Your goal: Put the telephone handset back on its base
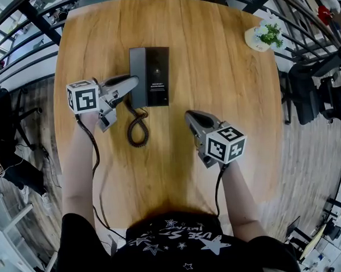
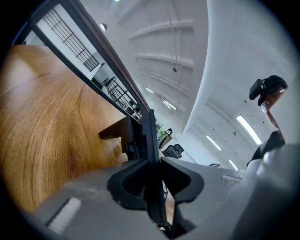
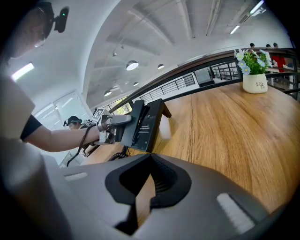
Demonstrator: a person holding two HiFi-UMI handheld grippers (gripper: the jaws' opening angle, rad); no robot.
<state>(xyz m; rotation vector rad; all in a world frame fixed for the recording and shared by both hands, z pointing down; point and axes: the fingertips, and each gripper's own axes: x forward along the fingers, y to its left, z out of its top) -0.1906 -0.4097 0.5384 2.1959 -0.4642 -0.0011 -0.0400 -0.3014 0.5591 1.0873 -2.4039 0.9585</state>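
A black telephone base [image 1: 158, 77] lies at the middle back of the wooden table [image 1: 236, 102]. The black handset [image 1: 137, 72] lies along the base's left side, seemingly in its cradle, and its coiled cord [image 1: 138, 128] trails toward me. My left gripper [image 1: 133, 82] reaches in from the left and is shut on the handset's near end. In the left gripper view the handset [image 2: 149, 133] stands edge-on between the pads of the left gripper [image 2: 152, 164]. My right gripper [image 1: 190, 116] rests to the right of the cord, shut and empty; the right gripper [image 3: 151, 157] points at the base [image 3: 150, 124].
A small white pot of flowers [image 1: 265, 35] stands at the table's far right corner. Black railings surround the table's far side. Dark office chairs [image 1: 306, 91] stand on the floor to the right. Another person [image 3: 74, 122] is visible far behind.
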